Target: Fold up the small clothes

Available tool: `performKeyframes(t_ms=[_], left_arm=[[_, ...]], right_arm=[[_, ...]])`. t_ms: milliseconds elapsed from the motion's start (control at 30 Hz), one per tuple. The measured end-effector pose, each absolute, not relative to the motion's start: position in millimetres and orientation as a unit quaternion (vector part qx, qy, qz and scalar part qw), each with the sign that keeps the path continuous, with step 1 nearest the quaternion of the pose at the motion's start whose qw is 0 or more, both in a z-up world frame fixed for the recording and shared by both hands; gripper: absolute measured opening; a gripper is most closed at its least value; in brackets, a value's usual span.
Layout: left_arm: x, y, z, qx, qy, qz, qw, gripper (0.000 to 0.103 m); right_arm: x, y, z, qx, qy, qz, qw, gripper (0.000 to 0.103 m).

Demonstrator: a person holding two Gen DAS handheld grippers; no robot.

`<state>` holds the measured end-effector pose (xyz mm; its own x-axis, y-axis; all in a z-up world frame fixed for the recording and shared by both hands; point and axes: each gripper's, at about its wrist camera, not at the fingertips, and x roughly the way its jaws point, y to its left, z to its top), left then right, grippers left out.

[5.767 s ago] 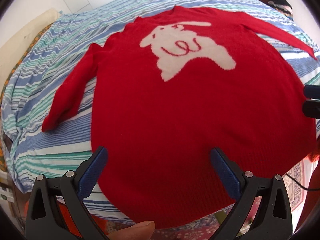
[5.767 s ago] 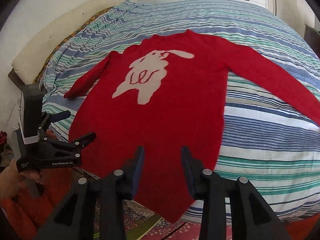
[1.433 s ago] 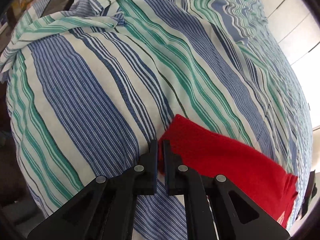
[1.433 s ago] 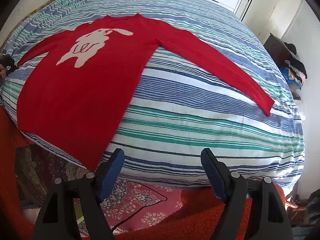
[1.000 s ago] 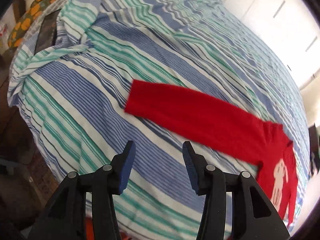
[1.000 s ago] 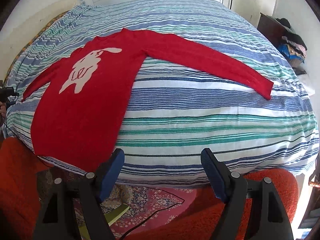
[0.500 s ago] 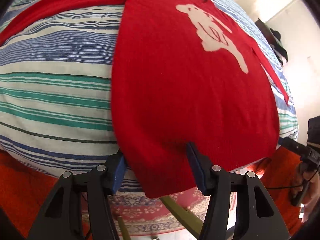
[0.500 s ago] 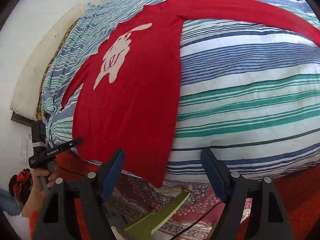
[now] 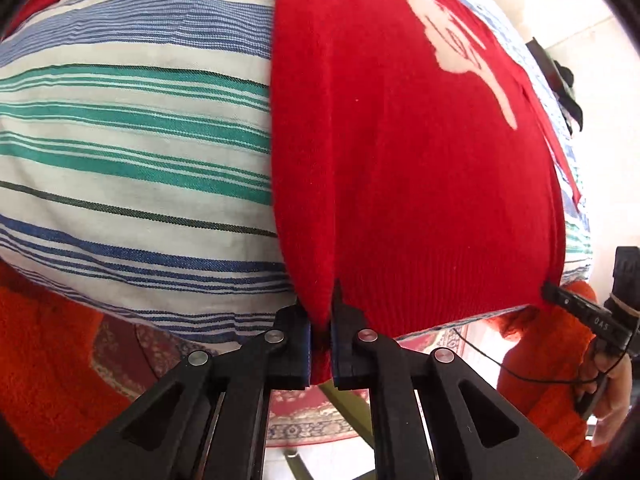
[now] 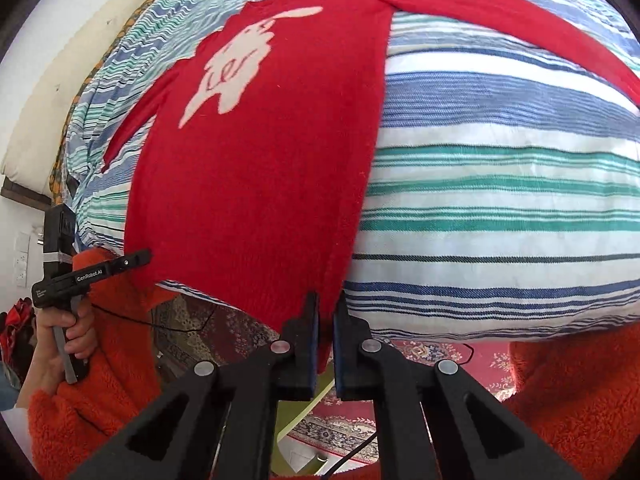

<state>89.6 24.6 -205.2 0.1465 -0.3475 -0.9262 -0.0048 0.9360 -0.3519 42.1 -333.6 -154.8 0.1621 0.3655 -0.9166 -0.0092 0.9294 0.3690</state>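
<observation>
- The red sweater (image 9: 420,168) is lying flat on the striped bed (image 9: 120,140), its hem hanging over the near edge.
- The left tongs (image 9: 320,344) are pinching the hem's left corner, fully closed on it.
- The right tongs (image 10: 326,344) are clamping the hem's right corner likewise.

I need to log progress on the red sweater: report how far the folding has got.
Done: the red sweater lies spread flat on the striped bedspread, sleeves out, white rabbit motif facing up. In hand: the left gripper and the right gripper are each shut on a bottom corner of the hem at the bed's edge. Left: every fold; none shows yet.
</observation>
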Motion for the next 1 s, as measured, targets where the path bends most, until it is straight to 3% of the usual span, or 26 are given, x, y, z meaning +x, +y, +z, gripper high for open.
performKeyframes(t_ms=[100, 200, 233, 267, 300, 367, 467, 600, 700, 900, 1000], left_arm=[[88.0, 15.6, -201.9, -0.108, 0.64, -0.118, 0.751, 0.008], [85.7, 11.7, -197.8, -0.102, 0.637, -0.111, 0.756, 0.021], [84.7, 11.5, -194.2, -0.102, 0.634, -0.106, 0.759, 0.032], [81.4, 13.9, -188.9, -0.1, 0.628, -0.1, 0.765, 0.047], [77.5, 16.6, -182.2, -0.098, 0.619, -0.091, 0.774, 0.053], [70.4, 22.0, -167.2, -0.1, 0.593, -0.074, 0.796, 0.059], [60.7, 30.4, -144.0, -0.103, 0.548, -0.039, 0.829, 0.062], [64.5, 13.9, -124.2, -0.059, 0.505, -0.059, 0.859, 0.074], [80.6, -18.6, -127.9, -0.021, 0.502, -0.098, 0.859, 0.074], [104.2, -46.9, -170.9, -0.002, 0.529, -0.105, 0.842, 0.075], [94.6, -53.6, -185.8, 0.04, 0.524, -0.121, 0.842, 0.089]], right_arm=[[43.6, -337.4, -164.6, 0.138, 0.642, 0.115, 0.745, 0.004], [43.8, -336.2, -161.9, 0.131, 0.637, 0.11, 0.752, 0.006], [43.2, -337.2, -161.2, 0.134, 0.635, 0.109, 0.753, 0.011], [42.1, -338.9, -159.6, 0.135, 0.633, 0.105, 0.755, 0.023], [38.2, -341.8, -155.7, 0.134, 0.629, 0.099, 0.759, 0.038], [31.1, -349.5, -143.5, 0.135, 0.612, 0.085, 0.775, 0.047], [21.2, -360.3, -117.4, 0.12, 0.57, 0.041, 0.812, 0.048], [20.9, -347.1, -81.7, 0.053, 0.5, 0.04, 0.863, 0.048], [33.9, -321.2, -75.6, 0.007, 0.471, 0.085, 0.878, 0.048], [61.0, -276.2, -109.8, -0.037, 0.462, 0.141, 0.875, 0.048], [65.3, -270.7, -154.4, -0.059, 0.521, 0.138, 0.84, 0.049]])
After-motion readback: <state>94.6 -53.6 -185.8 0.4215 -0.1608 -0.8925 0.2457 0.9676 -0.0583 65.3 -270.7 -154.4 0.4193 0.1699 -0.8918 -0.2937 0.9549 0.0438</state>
